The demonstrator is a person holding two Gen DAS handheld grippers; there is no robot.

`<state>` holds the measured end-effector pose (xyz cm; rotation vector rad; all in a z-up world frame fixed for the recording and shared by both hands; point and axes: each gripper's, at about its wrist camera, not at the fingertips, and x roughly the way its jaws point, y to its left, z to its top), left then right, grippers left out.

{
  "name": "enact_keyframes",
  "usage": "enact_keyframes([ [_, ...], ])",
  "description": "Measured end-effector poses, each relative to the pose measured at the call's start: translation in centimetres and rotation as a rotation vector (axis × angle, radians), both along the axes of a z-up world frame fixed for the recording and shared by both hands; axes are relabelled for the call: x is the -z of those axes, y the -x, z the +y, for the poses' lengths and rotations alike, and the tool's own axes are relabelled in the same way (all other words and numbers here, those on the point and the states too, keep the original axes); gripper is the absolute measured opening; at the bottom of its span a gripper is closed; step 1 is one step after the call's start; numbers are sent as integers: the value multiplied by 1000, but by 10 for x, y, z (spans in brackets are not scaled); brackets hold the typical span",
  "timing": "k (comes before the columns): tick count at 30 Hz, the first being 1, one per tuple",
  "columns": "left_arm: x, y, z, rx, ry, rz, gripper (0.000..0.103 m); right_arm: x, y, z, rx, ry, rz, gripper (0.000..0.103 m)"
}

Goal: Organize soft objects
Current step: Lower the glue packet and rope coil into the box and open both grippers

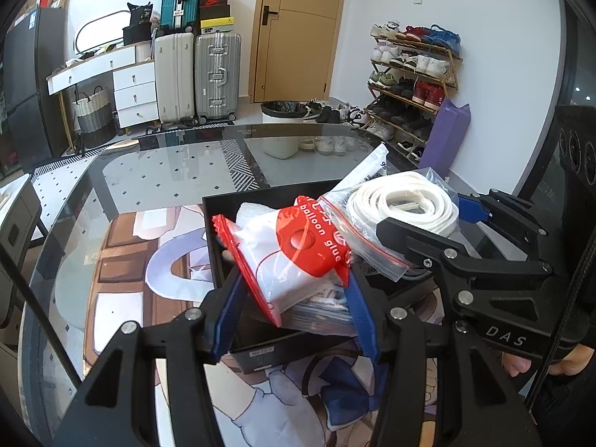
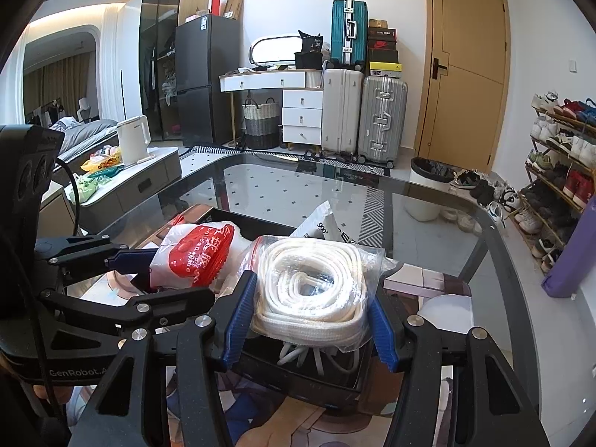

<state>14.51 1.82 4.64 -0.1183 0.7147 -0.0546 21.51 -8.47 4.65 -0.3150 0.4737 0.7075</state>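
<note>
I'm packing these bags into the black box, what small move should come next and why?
Probably lower the right gripper and let go: its fingers clamp the bag of white strap right above the black box, beside the red balloon glue bag in the left gripper.

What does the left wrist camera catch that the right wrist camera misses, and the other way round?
Only the left wrist view shows the full shoe rack. Only the right wrist view shows the white kettle and a bed behind it. Both show the black box, the left claw shut on the balloon glue bag, and the right claw shut on the bagged white strap.
</note>
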Motion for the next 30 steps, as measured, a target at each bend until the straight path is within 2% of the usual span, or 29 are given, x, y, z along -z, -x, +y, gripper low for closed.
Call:
enact_keyframes([
  [6, 0, 2, -2, 1, -9, 2, 55, -1, -2, 0, -1, -5, 9, 59],
  [10, -3, 6, -3, 14, 1, 2, 62, -4, -1, -5, -9, -20, 2, 64],
  [15, -8, 13, -5, 24, -8, -12, 68, -10, 8, -22, 0, -57, -26, 80],
  [18, -11, 17, -6, 24, -9, -16, 71, -13, 16, -30, -4, -67, -40, 87],
  [21, -14, 24, -6, 11, -22, -29, 81, -16, 25, -37, -6, -67, -55, 94],
  [25, -18, 32, -4, 2, -23, -44, 86, -16, 35, -45, -12, -79, -62, 102],
  [30, -21, 44, 3, -18, -25, -78, 101, -13, 45, -54, -16, -97, -69, 102],
])
